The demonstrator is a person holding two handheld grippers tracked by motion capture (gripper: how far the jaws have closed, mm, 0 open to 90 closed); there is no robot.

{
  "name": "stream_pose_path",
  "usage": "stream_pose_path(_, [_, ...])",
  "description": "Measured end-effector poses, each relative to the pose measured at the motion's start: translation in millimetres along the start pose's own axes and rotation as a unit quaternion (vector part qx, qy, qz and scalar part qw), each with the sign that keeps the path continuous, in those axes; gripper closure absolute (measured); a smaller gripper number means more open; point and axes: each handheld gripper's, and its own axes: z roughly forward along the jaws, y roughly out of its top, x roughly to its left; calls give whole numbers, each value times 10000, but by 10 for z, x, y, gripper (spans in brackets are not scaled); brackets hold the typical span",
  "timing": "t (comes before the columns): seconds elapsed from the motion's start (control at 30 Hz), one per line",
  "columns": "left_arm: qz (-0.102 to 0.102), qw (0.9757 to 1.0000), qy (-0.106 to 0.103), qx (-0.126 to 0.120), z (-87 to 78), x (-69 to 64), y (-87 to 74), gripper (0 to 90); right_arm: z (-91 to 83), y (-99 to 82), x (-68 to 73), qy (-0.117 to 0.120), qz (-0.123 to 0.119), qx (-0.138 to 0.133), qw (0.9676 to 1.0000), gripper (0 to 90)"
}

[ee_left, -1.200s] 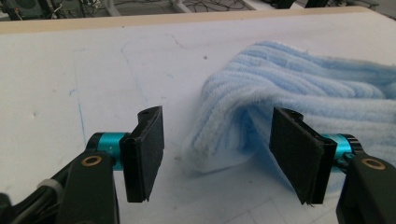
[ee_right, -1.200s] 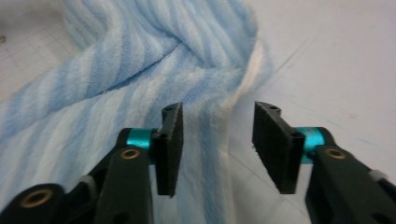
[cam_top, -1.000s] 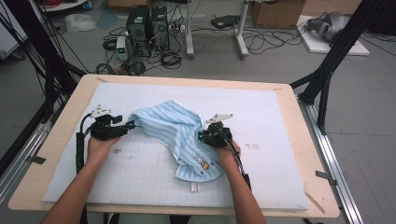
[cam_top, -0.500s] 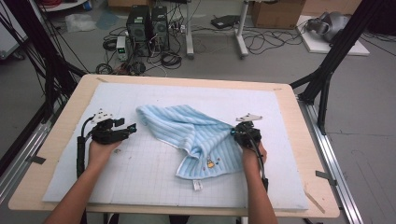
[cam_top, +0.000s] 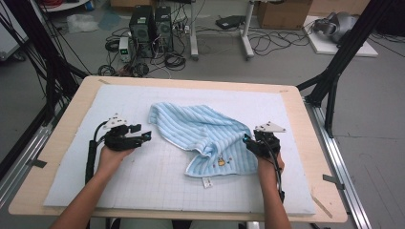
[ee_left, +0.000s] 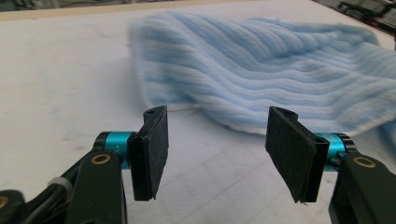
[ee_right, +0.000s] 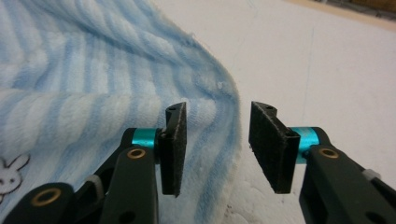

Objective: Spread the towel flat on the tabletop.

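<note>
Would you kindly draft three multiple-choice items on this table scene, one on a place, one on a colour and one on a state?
1. Where does the light-blue striped towel lie?
A. On the white gridded mat, between the two grippers
B. On the floor beside the computer towers
C. Draped over the person's left forearm

2. What colour is the small tag hanging off the towel's near edge?
A. Red
B. White
C. Black

3. How does the right gripper stand?
A. Shut on the towel
B. Shut on nothing
C. Open, at the towel's edge

Answers:
1 A, since the high view shows the towel flat on the mat with the left gripper to one side and the right to the other.
2 B, the tag reads white against the mat.
3 C, a clear gap shows between its black pads.
</note>
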Motion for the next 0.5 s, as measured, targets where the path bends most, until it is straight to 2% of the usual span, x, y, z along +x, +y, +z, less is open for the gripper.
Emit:
stream_pose_path(0.03, [90,9998,-174,70,104,-118,15,397,-56,-9,-4,33,-74,-58,10000,529])
stream_pose_path(0.07, [90,9998,-174,70,104,-118,15,396,-74,-19,-12,62,-67,-92,9999,522])
stream_pose_path(0.1, [155,9995,-256,118,163,-178,24,395,-86,-32,-23,78,-22,-118,9999,514])
stream_pose_path(0.17, [332,9985,-368,250,286,-301,42,392,-95,-52,-54,127,43,-148,9998,510])
stream_pose_path(0.2, [503,9968,-453,417,397,-407,58,392,-96,-57,-67,140,65,-161,9998,506])
stream_pose_path(0.23, [503,9968,-453,417,397,-407,58,392,-96,-61,-75,159,105,-172,9997,504])
stream_pose_path(0.27, [530,9957,-527,539,492,-480,68,389,-95,-64,-83,177,113,-188,9996,501])
stream_pose_path(0.47, [681,9937,-521,722,655,-616,79,354,-79,-75,-93,300,158,-192,9992,486])
stream_pose_path(0.5, [806,9913,-584,863,720,-683,71,354,-77,-78,-97,314,182,-188,9992,481])
